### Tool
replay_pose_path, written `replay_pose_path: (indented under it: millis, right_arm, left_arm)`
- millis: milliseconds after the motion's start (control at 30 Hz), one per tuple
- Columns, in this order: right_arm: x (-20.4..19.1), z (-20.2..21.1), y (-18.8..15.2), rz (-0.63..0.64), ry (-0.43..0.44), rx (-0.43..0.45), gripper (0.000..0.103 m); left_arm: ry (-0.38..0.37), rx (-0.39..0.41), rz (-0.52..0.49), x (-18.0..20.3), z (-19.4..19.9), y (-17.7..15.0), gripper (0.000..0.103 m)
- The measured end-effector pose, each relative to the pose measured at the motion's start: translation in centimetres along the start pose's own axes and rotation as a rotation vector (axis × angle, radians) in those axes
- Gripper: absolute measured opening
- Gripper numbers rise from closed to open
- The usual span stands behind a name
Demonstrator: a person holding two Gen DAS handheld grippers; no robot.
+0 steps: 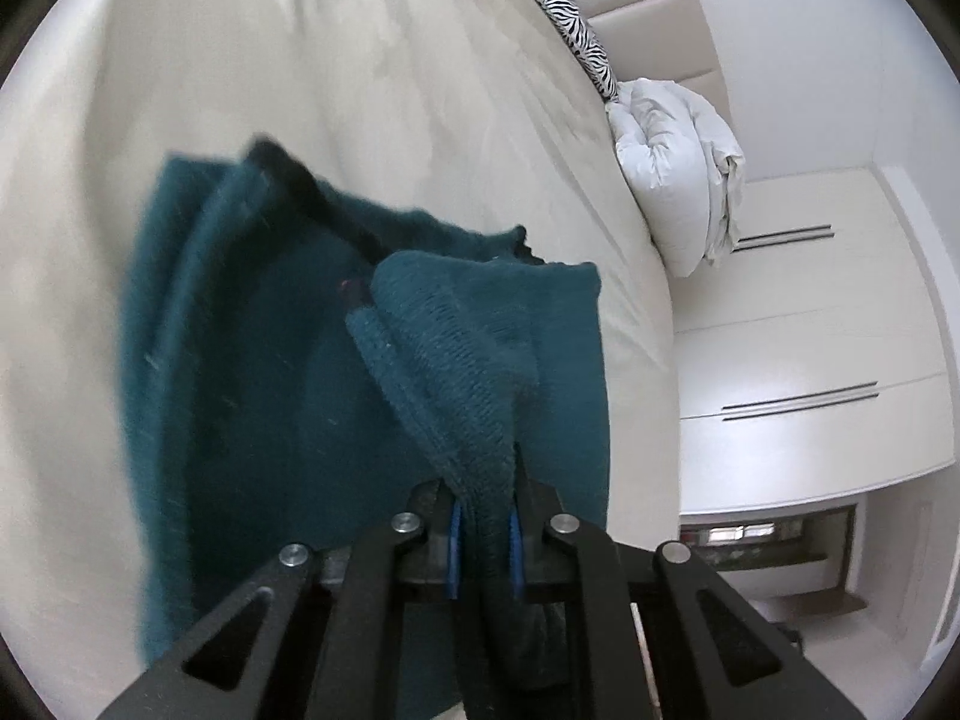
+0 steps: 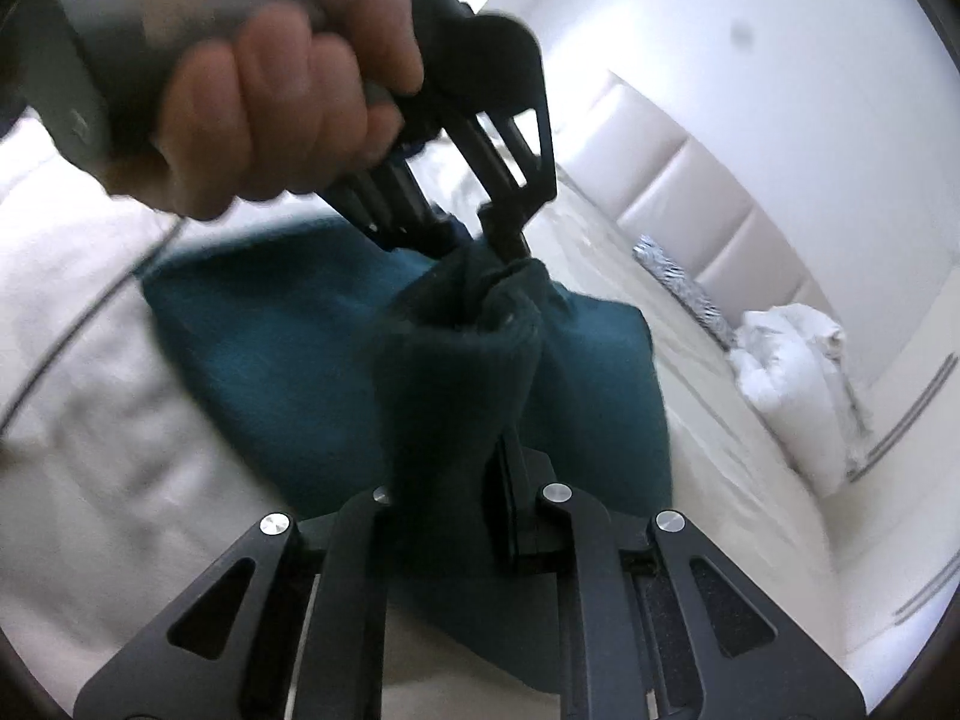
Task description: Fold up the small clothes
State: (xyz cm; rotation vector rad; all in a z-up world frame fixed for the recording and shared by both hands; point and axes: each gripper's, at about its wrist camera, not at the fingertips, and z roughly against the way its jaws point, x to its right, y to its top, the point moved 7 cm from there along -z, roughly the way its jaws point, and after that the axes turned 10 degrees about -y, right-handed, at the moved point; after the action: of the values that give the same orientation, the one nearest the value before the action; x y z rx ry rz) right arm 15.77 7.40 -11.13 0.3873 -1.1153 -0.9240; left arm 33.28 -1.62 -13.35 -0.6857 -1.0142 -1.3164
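A dark teal knitted garment (image 1: 252,372) lies partly folded on a cream bed sheet (image 1: 360,90). My left gripper (image 1: 485,516) is shut on a bunched hem edge of the garment and lifts it above the rest. In the right wrist view the same garment (image 2: 282,348) spreads over the bed, and my right gripper (image 2: 474,516) is shut on another raised fold of it. The left gripper (image 2: 498,240), held by a hand (image 2: 258,90), pinches the cloth just beyond, close to the right one.
A white folded duvet (image 1: 678,180) and a zebra-print cushion (image 1: 576,30) lie at the head of the bed by the padded headboard (image 2: 702,198). White drawers (image 1: 798,360) stand beside the bed.
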Motion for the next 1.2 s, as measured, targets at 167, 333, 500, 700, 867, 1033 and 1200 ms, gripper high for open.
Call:
replay_pose_path:
  millis: [167,333,500,700,867,1033,1200]
  right_arm:
    - [-2.3,1.0,2.1,0.023,0.059,0.071,0.010]
    - [-4.6,0.0,3.3,0.035,0.127,0.080,0.010]
    - [-5.4,-1.1,2.7,0.068,0.171,0.054,0.010]
    - [-5.7,-0.2,3.1,0.052,0.193,0.053,0.010]
    - [-5.7,0.8,4.0,0.028,0.217,0.064,0.009]
    - [-6.8,0.2,3.3,0.058,0.236,0.022,0.009]
    - [-5.4,-0.7,3.1,0.029,0.274,-0.004,0.012]
  left_arm:
    - [0.068,0.008,-0.081,-0.4,2.2,1.7,0.013]
    - [0.145,-0.003,-0.140,-2.0,2.8,2.5,0.013]
    - [0.112,0.007,-0.107,-4.4,3.0,2.0,0.013]
    - [0.141,0.021,-0.186,-2.6,4.2,1.5,0.013]
    - [0.158,0.030,-0.157,-3.4,4.7,2.0,0.013]
    - [0.129,0.041,-0.088,-5.9,4.5,1.6,0.016]
    - [0.135,0.095,-0.094,-5.2,5.8,1.3,0.022]
